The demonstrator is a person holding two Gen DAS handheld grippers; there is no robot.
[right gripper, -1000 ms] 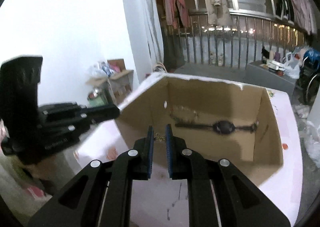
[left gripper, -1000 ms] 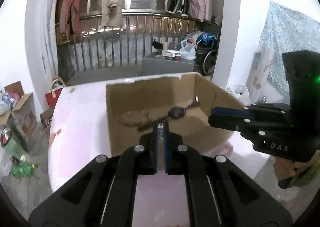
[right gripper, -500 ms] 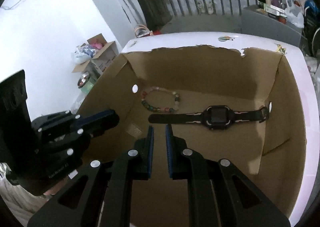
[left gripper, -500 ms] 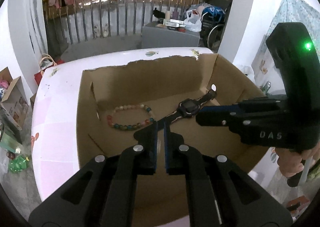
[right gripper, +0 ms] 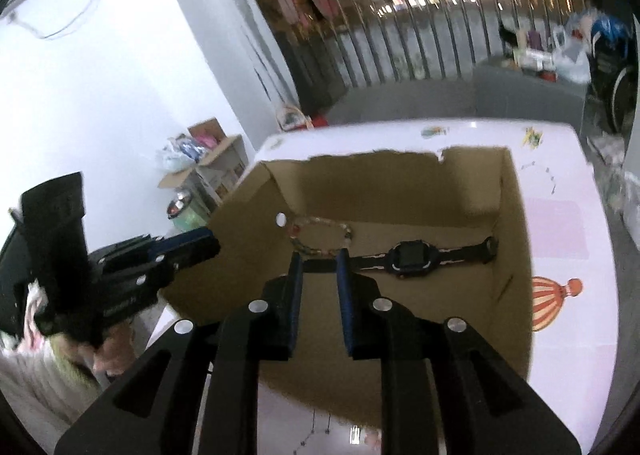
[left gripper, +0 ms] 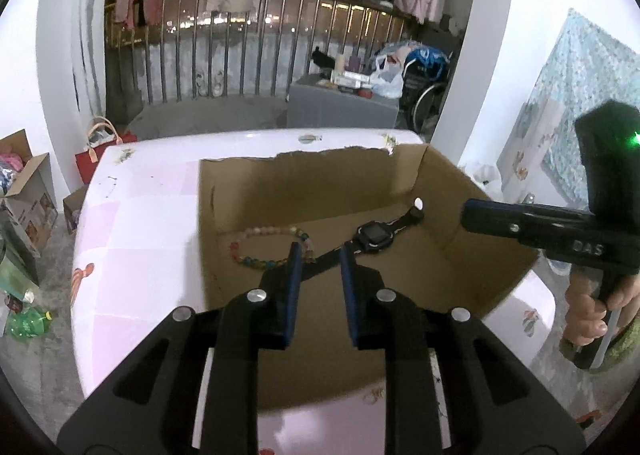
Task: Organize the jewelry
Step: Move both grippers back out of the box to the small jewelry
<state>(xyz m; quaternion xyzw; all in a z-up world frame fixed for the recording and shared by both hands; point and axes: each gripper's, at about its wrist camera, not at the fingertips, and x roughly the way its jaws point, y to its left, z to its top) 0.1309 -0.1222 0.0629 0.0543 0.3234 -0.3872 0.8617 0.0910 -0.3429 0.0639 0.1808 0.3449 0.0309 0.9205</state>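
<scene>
An open cardboard box [left gripper: 320,171] [right gripper: 516,255] stands on a white and pink table. On its floor lie a beaded bracelet [left gripper: 256,233] [right gripper: 316,221] and a black wristwatch [left gripper: 374,235] [right gripper: 412,257]. My left gripper [left gripper: 319,255] is open and empty above the box's near side, over the bracelet and the watch strap. My right gripper [right gripper: 319,261] is open and empty above the box, over the strap's end. The right gripper also shows in the left wrist view [left gripper: 520,217], the left gripper in the right wrist view [right gripper: 176,251].
The table [left gripper: 132,223] has cartoon prints, with a hot-air balloon [right gripper: 550,297] right of the box. Cardboard boxes [left gripper: 24,191] and bottles lie on the floor at left. A metal railing [left gripper: 256,47] with hung clothes stands behind.
Both grippers have opened; the small earrings seen between their fingers a second ago are gone from view. Both grippers have pulled back and risen a little from the box.
</scene>
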